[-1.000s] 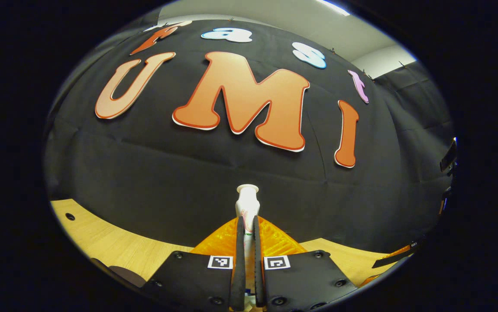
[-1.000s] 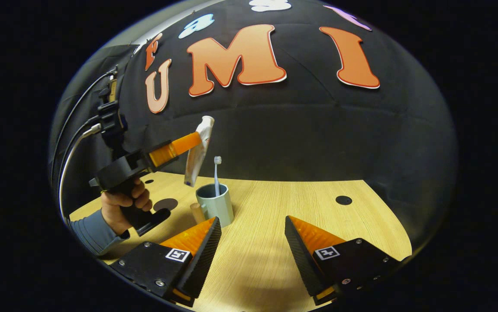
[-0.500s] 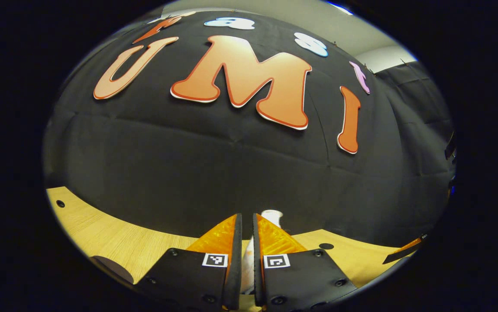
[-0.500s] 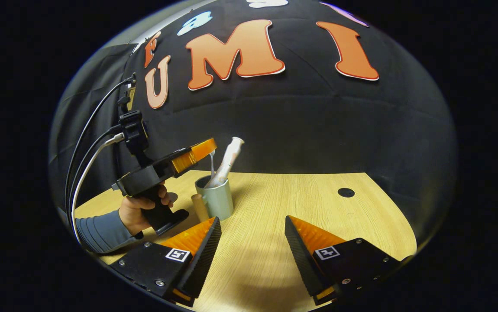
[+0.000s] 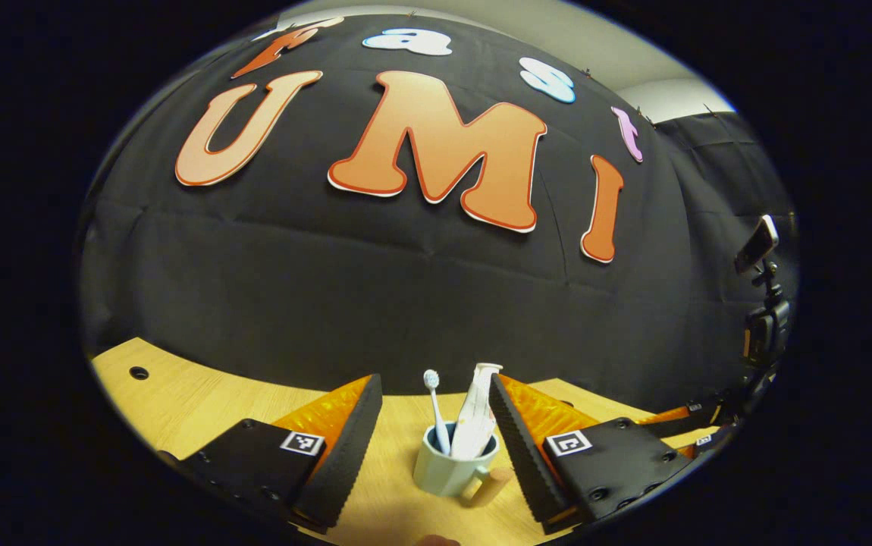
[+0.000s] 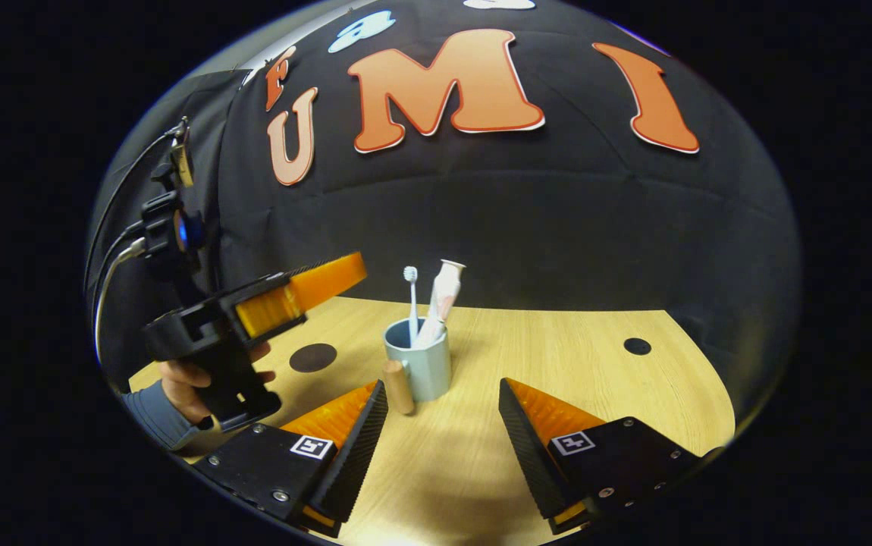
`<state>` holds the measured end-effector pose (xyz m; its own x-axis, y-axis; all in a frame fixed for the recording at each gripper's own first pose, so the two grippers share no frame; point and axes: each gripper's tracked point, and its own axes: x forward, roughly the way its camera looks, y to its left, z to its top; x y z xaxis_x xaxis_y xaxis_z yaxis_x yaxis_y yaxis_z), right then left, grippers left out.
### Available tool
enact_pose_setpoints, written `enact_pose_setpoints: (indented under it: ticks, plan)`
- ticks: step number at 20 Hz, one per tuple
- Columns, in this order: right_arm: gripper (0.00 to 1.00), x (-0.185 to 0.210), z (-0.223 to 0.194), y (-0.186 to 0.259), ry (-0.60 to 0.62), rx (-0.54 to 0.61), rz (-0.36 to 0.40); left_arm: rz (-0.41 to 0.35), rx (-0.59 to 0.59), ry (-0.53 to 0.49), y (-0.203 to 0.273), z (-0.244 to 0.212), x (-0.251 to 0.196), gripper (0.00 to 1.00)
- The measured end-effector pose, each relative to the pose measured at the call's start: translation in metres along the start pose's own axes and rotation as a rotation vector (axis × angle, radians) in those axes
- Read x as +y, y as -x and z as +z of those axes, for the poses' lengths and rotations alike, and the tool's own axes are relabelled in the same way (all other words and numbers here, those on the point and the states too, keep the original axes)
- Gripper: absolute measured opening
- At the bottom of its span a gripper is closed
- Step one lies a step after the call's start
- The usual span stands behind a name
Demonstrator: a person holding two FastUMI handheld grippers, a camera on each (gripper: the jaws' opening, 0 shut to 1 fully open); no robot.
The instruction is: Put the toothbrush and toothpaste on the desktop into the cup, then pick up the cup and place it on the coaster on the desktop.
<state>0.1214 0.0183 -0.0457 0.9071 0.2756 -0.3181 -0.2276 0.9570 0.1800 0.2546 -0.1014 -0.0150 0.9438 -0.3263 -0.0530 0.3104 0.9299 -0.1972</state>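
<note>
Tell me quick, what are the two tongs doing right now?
Left tongs: open, holding nothing; the cup sits between them.
Right tongs: open, holding nothing, short of the cup.

No text, brand or number can be read. The toothpaste (image 5: 475, 413) in the cup (image 5: 454, 470) bears print too small to make out; each hand-held gripper carries square black-and-white coded markers, not writing.
</note>
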Motion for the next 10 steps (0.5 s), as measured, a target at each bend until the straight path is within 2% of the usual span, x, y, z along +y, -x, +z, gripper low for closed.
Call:
enact_pose_setpoints:
  ticks: [4,10]
  plan:
    - [0.89,0.018,0.007,-0.019,-0.012,0.068,-0.008,0.046,0.053,-0.038,0.046,0.007,0.022,0.99]
    - [0.89,0.028,0.003,-0.047,-0.021,0.220,-0.048,0.160,0.025,-0.081,0.119,0.036,0.065,0.98]
